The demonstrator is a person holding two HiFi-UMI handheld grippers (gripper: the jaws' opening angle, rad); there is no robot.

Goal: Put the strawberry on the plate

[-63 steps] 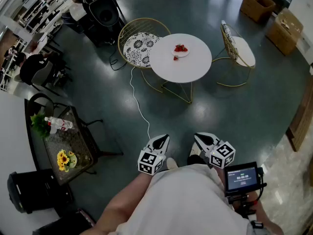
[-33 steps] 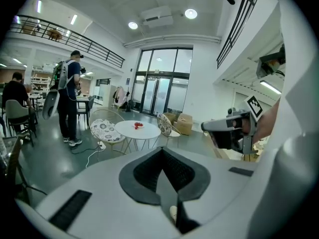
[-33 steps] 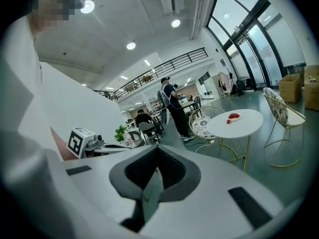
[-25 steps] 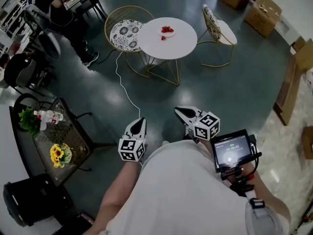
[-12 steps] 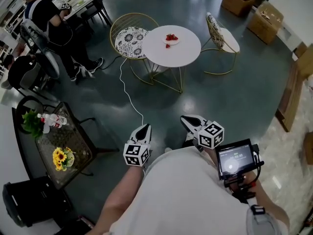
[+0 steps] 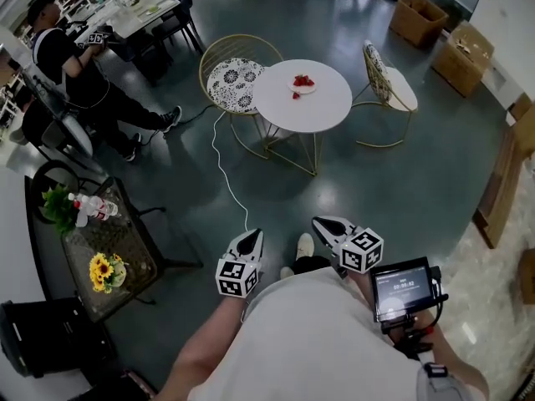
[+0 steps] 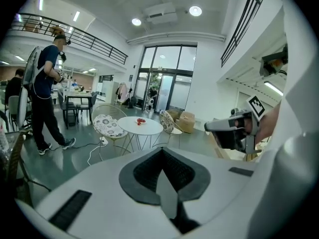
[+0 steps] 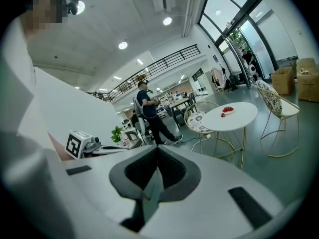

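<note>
- I can read no words, brands or numbers anywhere.
- The screen point(image 6: 402, 288), at four o'clock in my head view, shows pale digits too small to read.
- My marker cubes point(image 6: 236, 277) bear only black-and-white square patterns.

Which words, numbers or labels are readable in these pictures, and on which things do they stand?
Nothing reads with certainty.
Small screen: pale digits, too small to read.
Bottle label: too blurred to read.
Marker cubes: black-and-white square patterns only, no letters.
</note>
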